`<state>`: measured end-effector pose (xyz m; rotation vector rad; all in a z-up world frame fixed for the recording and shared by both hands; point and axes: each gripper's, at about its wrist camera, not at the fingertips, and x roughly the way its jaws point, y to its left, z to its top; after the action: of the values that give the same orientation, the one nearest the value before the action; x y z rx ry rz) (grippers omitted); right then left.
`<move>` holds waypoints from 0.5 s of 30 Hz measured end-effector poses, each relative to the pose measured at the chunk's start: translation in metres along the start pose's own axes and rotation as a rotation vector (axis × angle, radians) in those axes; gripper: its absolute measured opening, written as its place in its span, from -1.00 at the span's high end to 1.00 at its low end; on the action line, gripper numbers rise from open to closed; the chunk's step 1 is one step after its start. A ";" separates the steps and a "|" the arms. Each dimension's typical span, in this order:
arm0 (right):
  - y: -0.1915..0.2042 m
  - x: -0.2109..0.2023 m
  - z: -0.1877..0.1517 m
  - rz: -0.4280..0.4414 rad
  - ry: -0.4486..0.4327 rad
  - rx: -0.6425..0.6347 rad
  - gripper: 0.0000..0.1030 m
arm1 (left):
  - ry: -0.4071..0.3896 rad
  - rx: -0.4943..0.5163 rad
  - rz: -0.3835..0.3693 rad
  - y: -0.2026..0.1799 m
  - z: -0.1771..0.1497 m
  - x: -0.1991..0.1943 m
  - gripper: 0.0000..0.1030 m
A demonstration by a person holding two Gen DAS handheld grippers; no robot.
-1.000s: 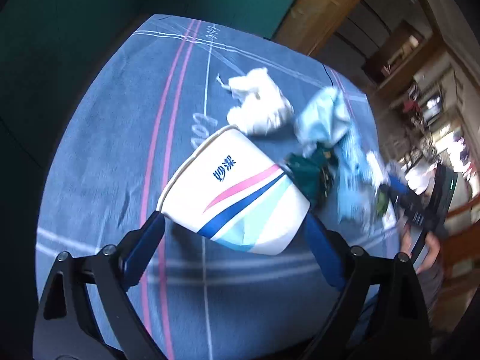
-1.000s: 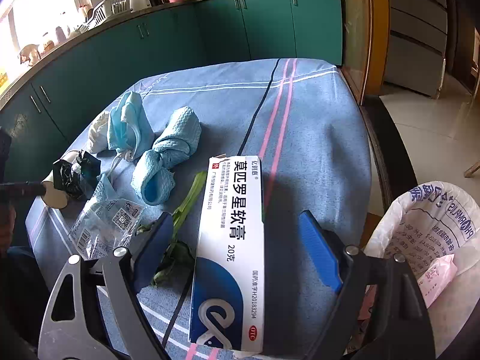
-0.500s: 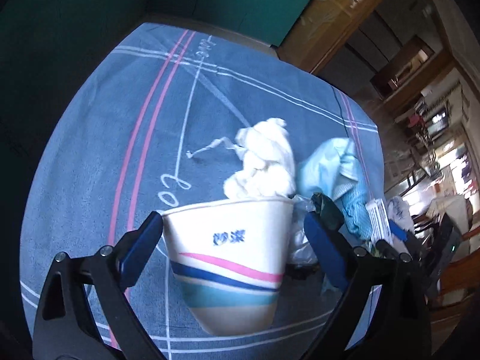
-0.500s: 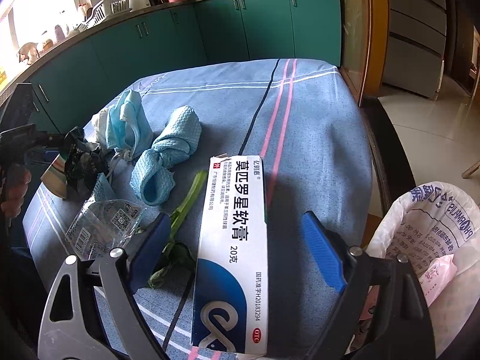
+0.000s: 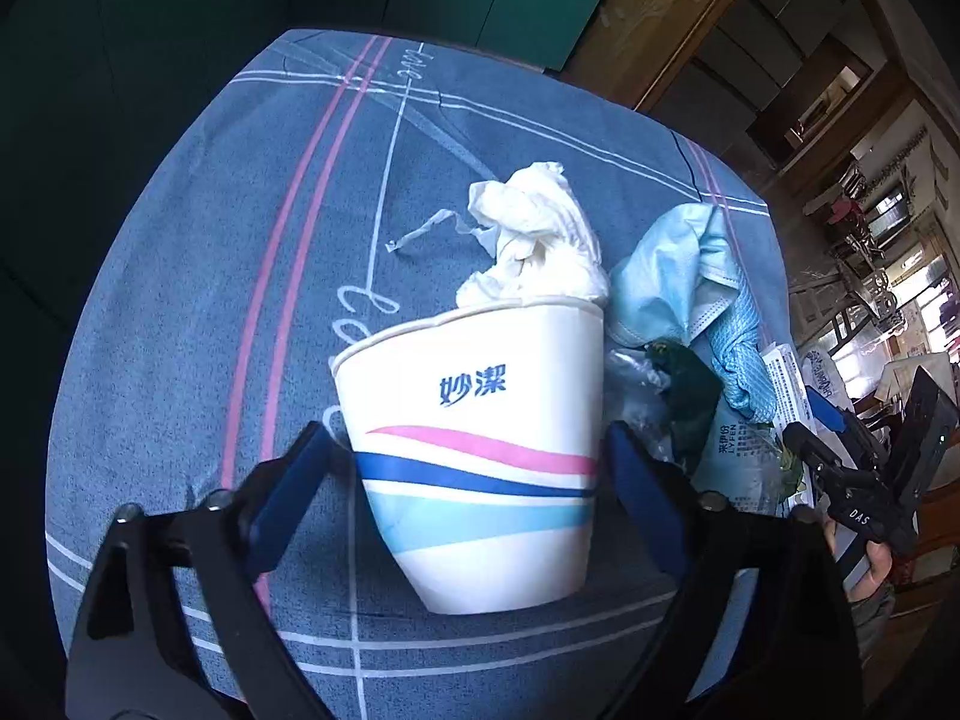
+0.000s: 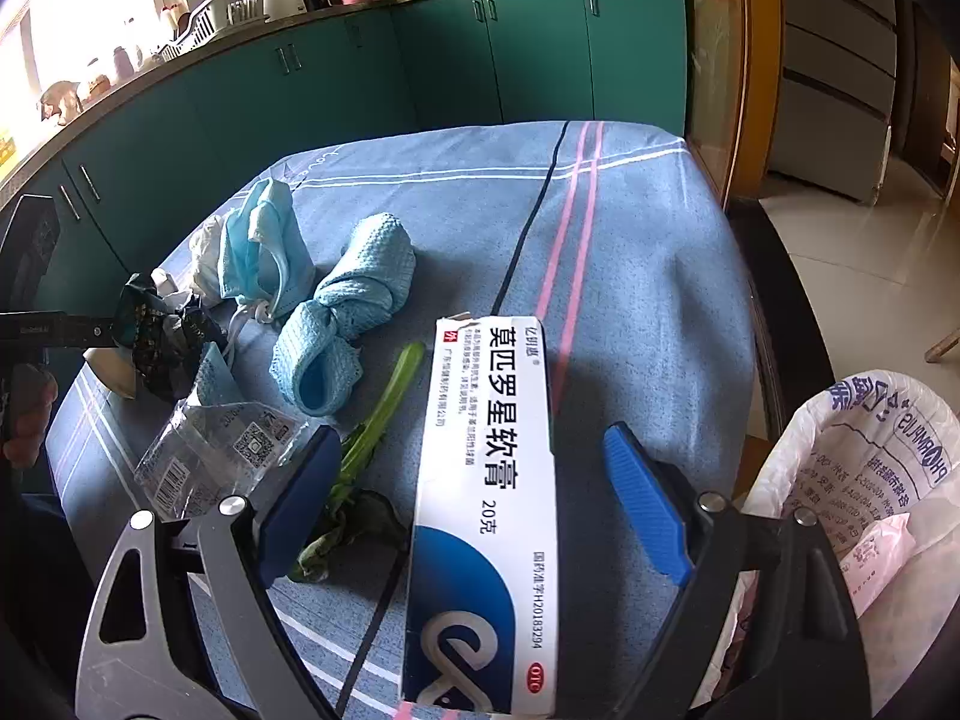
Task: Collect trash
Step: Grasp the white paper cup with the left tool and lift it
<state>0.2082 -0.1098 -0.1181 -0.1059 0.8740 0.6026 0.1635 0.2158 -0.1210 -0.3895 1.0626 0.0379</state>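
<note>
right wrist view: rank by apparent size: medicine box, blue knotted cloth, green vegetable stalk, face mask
1. medicine box, though closest to the camera, so inflated
2. blue knotted cloth
3. green vegetable stalk and face mask: too close to rank
</note>
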 end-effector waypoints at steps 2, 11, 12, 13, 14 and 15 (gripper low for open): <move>0.001 -0.001 0.000 -0.001 -0.004 0.000 -0.69 | -0.009 0.015 0.002 -0.003 -0.001 -0.002 -0.59; -0.004 -0.008 0.001 -0.016 -0.041 0.034 -0.69 | -0.254 0.036 0.024 -0.009 0.000 -0.050 -0.58; -0.004 -0.006 0.001 -0.028 -0.025 0.040 -0.69 | -0.285 0.033 0.019 -0.009 -0.001 -0.056 -0.58; -0.005 -0.003 0.001 -0.040 -0.010 0.046 -0.69 | -0.328 0.036 0.021 -0.011 -0.002 -0.064 -0.58; -0.006 0.000 0.002 -0.054 0.005 0.052 -0.69 | -0.356 0.043 0.022 -0.012 -0.002 -0.069 -0.58; -0.007 0.001 0.002 -0.058 0.011 0.056 -0.68 | -0.381 0.052 0.024 -0.013 -0.003 -0.073 -0.58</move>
<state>0.2134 -0.1144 -0.1182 -0.0841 0.8952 0.5238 0.1277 0.2142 -0.0557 -0.3074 0.6905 0.1014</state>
